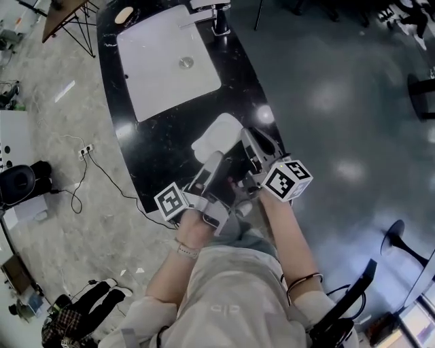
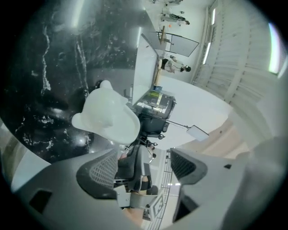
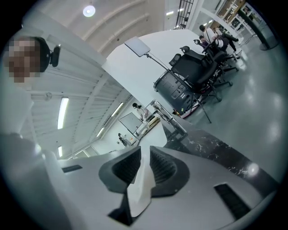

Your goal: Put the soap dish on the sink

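Observation:
The white soap dish (image 1: 216, 136) hangs over the near end of the black marble counter (image 1: 155, 160). My right gripper (image 1: 250, 141) is shut on its right edge; in the right gripper view the thin white rim of the dish (image 3: 140, 188) is pinched between the dark ribbed pads (image 3: 164, 168). My left gripper (image 1: 215, 164) sits just below and left of the dish, open with nothing between its jaws. In the left gripper view the soap dish (image 2: 108, 114) shows ahead of the left gripper (image 2: 144, 166), apart from it. The white rectangular sink (image 1: 166, 61) lies farther up the counter.
A faucet (image 1: 217, 17) stands at the sink's far edge, and a small round tan object (image 1: 124, 15) sits at the counter's far left corner. A power strip and cables (image 1: 85, 151) lie on the floor to the left. Dark chair bases (image 1: 397, 238) stand at the right.

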A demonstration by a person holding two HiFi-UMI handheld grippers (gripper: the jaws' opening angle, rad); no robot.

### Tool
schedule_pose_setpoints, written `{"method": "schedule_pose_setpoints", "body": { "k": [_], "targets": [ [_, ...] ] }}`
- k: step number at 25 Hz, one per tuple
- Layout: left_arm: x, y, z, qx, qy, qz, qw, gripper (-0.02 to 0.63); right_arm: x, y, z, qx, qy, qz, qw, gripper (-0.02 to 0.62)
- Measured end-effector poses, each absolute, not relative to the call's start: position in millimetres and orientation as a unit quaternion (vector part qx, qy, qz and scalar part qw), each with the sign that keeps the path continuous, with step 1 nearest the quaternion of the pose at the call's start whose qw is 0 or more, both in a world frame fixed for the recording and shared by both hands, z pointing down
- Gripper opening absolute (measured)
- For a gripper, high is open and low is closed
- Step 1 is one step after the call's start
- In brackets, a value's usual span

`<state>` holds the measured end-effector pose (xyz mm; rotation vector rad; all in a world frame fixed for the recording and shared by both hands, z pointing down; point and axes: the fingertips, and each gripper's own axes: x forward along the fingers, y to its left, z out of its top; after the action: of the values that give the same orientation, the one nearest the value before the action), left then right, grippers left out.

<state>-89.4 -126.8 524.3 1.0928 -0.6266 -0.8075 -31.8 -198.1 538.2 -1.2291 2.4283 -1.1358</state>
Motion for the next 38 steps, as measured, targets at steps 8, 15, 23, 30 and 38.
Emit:
{"method": "schedule_pose_setpoints", "body": {
  "k": [8, 15, 23, 30, 38],
  "targets": [
    [-93, -117, 466, 0.557, -0.229, -0.411, 0.685, 0.348, -24, -186, 498, -0.416, 0.827, -0.361, 0.115, 0.075],
    [-87, -103, 431, 0.584, -0.222, -0.416, 0.661, 0.348, -17, -171, 458, -0.409, 0.835, -0.343, 0.134, 0.075],
    [-64, -80, 392, 0.625, -0.215, -0.401, 0.635, 0.347, 4, -141, 414, -0.406, 0.838, -0.327, 0.164, 0.075],
    [-23, -64, 373, 0.671, -0.185, -0.365, 0.618, 0.32, 42, -109, 371, -0.42, 0.834, -0.298, 0.196, 0.075],
    [28, -51, 357, 0.721, -0.124, -0.313, 0.606, 0.291, 98, -59, 338, -0.466, 0.808, -0.27, 0.237, 0.074]
  ]
}}
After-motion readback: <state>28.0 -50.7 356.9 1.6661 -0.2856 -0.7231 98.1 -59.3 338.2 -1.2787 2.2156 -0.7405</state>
